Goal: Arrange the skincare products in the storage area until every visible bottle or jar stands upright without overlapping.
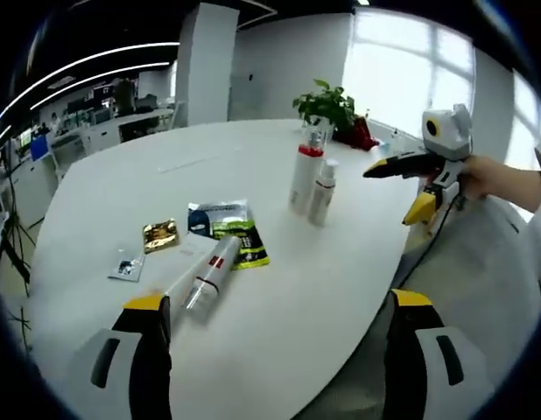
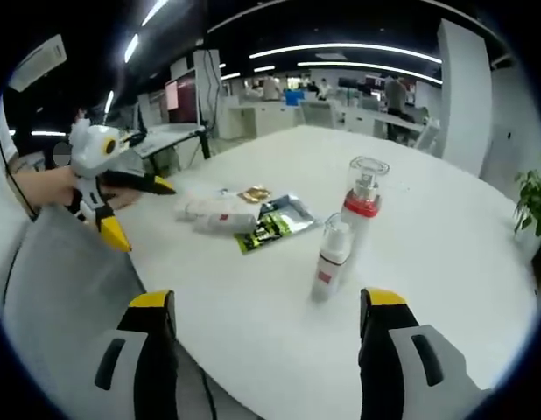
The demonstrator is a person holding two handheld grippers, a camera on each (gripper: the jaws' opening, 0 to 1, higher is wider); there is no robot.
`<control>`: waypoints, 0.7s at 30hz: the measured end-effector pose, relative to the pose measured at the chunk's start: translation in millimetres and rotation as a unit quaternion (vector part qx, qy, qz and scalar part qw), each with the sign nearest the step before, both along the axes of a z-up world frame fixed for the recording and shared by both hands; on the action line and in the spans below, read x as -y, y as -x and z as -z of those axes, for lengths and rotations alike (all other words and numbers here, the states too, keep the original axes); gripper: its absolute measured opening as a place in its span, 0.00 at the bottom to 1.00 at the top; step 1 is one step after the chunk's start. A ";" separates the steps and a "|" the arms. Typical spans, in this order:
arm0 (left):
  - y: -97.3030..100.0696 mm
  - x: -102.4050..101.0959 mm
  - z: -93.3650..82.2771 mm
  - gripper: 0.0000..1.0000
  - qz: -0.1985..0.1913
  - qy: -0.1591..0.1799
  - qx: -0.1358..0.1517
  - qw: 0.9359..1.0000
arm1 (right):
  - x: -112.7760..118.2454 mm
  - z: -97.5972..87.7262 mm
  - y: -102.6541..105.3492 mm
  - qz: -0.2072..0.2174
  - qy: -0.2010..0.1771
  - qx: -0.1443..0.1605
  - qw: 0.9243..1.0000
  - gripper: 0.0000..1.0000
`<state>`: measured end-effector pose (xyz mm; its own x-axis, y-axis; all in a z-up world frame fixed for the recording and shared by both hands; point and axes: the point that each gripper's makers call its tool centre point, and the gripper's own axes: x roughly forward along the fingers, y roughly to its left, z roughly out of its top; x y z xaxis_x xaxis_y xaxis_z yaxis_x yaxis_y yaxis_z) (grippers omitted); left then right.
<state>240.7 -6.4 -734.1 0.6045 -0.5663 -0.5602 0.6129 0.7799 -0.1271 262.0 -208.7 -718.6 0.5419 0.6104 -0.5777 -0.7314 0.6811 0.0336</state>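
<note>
left tongs [image 1: 275, 350] wide open, empty | right tongs [image 2: 269, 346] wide open, empty | 2 bottles [image 1: 312, 179] upright

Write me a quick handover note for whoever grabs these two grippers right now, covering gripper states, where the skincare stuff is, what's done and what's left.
Left gripper: open, holding nothing, near the table edge.
Right gripper: open, holding nothing, facing the standing bottles.
Done: tall red-collared bottle and small white bottle stand upright, close side by side.
Left: two tubes lie flat together beside the green sachet; stand them up, apart.
Also on the table: gold packet, small dark packet, potted plant.
</note>
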 end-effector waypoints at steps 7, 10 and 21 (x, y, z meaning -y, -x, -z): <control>9.5 -10.8 7.7 0.98 -0.021 -0.019 -0.009 1.000 | 4.4 -6.7 8.1 0.005 -0.007 0.005 1.000 0.85; 4.1 -14.4 7.9 0.97 -0.027 -0.029 0.002 0.999 | 3.9 -1.6 9.6 0.003 -0.004 0.009 1.000 0.84; 5.3 -17.3 13.3 0.96 -0.034 -0.057 0.002 0.998 | -3.2 5.6 17.0 -0.041 0.051 0.022 0.998 0.85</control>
<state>235.4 10.9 -747.4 0.6416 -0.4562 -0.6166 0.5578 0.8293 -0.0330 244.9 -205.5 -724.1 0.5192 0.5933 -0.6152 -0.7838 0.6175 -0.0659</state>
